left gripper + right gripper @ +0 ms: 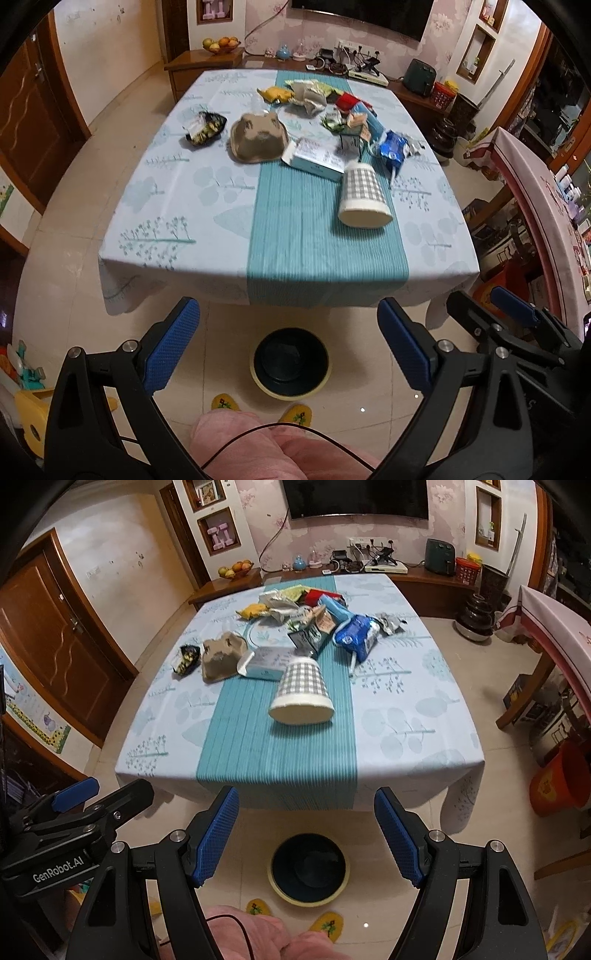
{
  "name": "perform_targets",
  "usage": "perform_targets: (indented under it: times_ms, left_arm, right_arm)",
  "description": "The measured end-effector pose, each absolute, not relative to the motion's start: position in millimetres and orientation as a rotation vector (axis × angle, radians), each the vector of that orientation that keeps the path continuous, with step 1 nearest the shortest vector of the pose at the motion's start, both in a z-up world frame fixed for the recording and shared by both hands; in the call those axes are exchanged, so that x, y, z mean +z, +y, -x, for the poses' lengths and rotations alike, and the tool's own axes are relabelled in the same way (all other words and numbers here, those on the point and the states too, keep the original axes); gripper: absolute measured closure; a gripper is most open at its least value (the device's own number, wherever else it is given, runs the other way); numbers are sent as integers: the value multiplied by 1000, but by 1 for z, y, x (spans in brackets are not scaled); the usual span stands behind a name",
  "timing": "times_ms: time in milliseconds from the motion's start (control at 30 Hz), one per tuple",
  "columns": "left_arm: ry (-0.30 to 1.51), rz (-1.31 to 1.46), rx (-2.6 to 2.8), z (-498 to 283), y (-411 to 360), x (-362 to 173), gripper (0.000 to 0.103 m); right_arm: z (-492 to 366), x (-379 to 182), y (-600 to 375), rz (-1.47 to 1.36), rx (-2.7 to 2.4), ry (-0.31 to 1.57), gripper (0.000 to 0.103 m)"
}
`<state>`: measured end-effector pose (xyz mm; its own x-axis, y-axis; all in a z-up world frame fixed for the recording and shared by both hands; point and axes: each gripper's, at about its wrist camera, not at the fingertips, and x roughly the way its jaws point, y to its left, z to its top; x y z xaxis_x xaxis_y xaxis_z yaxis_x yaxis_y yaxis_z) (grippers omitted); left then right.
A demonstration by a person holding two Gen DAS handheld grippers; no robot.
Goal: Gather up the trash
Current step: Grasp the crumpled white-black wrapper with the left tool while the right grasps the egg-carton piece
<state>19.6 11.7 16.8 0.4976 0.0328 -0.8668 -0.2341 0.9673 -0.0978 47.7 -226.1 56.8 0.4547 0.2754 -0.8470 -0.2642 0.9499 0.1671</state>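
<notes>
1. My left gripper (288, 350) and right gripper (306, 834) both hang spread wide, holding nothing.
2. The trash: a grey-checked paper cup (364, 199) lies tipped on the teal runner at twelve o'clock, crumpled wrappers (288, 607) heaped beyond it.
3. A round dark bin with a yellow rim (290, 363) sits on the floor between my fingers.
4. Only my right view shows the orange bucket (561, 779) at three o'clock.

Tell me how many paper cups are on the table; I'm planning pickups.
1: a checked paper cup lying on its side on the teal runner, nearest the table's front edge. Others could hide in the trash pile.
</notes>
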Motion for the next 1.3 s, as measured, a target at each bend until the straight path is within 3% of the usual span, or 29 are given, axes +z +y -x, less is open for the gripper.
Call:
perform_targets:
  times_ms: [333, 733, 1033, 1300]
  left_arm:
    - [1025, 249, 231, -68, 88, 30, 7]
    - [1103, 216, 146, -215, 241, 4, 7]
    - [1203, 95, -22, -322, 292, -59, 7]
    - [1286, 92, -136, -367, 294, -120, 8]
  right_arm:
    - [-98, 66, -180, 14, 369, 1034, 25]
    - [-239, 41, -27, 29, 346, 1068, 25]
    - [-335, -29, 70, 120, 298, 1159, 25]
    - [-358, -71, 88, 122, 298, 1230, 25]
